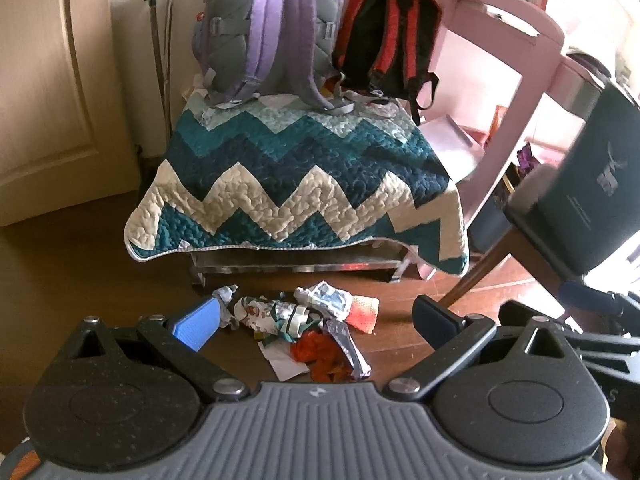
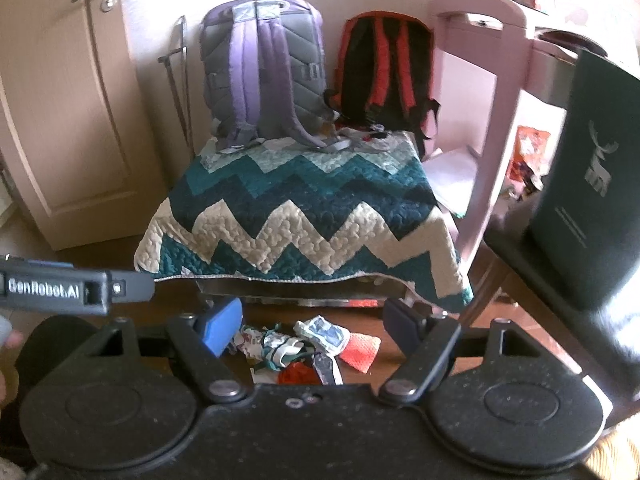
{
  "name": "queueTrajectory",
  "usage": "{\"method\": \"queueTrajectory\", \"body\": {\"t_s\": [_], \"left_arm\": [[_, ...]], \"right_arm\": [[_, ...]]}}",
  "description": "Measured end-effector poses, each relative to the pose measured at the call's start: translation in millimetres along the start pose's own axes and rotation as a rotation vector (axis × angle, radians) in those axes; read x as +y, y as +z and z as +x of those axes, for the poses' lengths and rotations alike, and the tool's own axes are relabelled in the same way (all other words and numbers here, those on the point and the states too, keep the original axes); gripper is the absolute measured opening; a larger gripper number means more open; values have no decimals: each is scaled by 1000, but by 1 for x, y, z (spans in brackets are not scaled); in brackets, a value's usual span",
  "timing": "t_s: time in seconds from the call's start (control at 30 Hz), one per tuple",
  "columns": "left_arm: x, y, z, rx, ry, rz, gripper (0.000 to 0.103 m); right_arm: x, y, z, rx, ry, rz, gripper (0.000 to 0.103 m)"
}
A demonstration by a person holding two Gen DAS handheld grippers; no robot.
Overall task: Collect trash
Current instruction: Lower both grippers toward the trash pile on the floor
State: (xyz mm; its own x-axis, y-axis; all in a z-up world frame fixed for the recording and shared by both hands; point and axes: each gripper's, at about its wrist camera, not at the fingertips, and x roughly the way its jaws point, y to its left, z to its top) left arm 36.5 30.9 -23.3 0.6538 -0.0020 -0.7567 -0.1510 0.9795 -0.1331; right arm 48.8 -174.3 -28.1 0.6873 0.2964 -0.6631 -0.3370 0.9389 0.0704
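We hold both grippers above a brown wooden floor (image 1: pixel 100 264), each with its fingers spread wide and nothing between them. The left gripper (image 1: pixel 316 322) frames a small heap of crumpled trash (image 1: pixel 296 320) lying on the floor: printed white wrappers, a silvery foil wrapper (image 1: pixel 348 350), a scrap of orange-red material (image 1: pixel 320 354) and a pink-orange mesh piece (image 1: pixel 362 312) at its right edge. The right gripper (image 2: pixel 312 328) looks down on the same heap (image 2: pixel 304 344), which sits between its blue-padded finger (image 2: pixel 220 328) and its dark finger (image 2: pixel 404 326). Just behind the trash stands a low piece of furniture draped in a teal, navy and white zigzag quilt (image 1: pixel 296 184). On it lean a lilac and grey backpack (image 1: pixel 268 28) and a black and red backpack (image 1: pixel 388 36). A dark green paper bag (image 2: pixel 596 184) stands to the right.
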Motion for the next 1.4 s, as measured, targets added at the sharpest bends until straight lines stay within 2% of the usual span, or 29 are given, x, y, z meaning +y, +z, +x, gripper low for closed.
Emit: {"method": "queueTrajectory", "body": {"t_s": [0.2, 0.47, 0.63, 0.7, 0.8, 0.93, 1.17, 1.3, 1.4], "left_arm": [[42, 25, 37, 7, 54, -76, 103], [125, 66, 102, 24, 139, -175, 103], [178, 80, 141, 47, 202, -246, 103], [201, 82, 158, 61, 251, -275, 103], [236, 82, 190, 118, 281, -319, 103], [283, 64, 242, 235, 287, -414, 103], [340, 5, 333, 441, 319, -552, 103], [362, -31, 384, 552, 266, -681, 103], [369, -52, 416, 612, 256, -727, 103]], "right_arm": [[-16, 10, 55, 89, 44, 56, 78], [-19, 20, 146, 174, 99, 61, 78], [-17, 18, 201, 219, 128, 19, 78], [-13, 12, 221, 241, 141, -27, 78], [-9, 2, 253, 293, 132, -69, 78], [-11, -14, 298, 361, 88, -113, 78], [-33, -55, 378, 545, 12, -70, 75], [-37, -88, 416, 633, -1, -92, 75], [-42, -106, 439, 679, -32, -80, 75]]}}
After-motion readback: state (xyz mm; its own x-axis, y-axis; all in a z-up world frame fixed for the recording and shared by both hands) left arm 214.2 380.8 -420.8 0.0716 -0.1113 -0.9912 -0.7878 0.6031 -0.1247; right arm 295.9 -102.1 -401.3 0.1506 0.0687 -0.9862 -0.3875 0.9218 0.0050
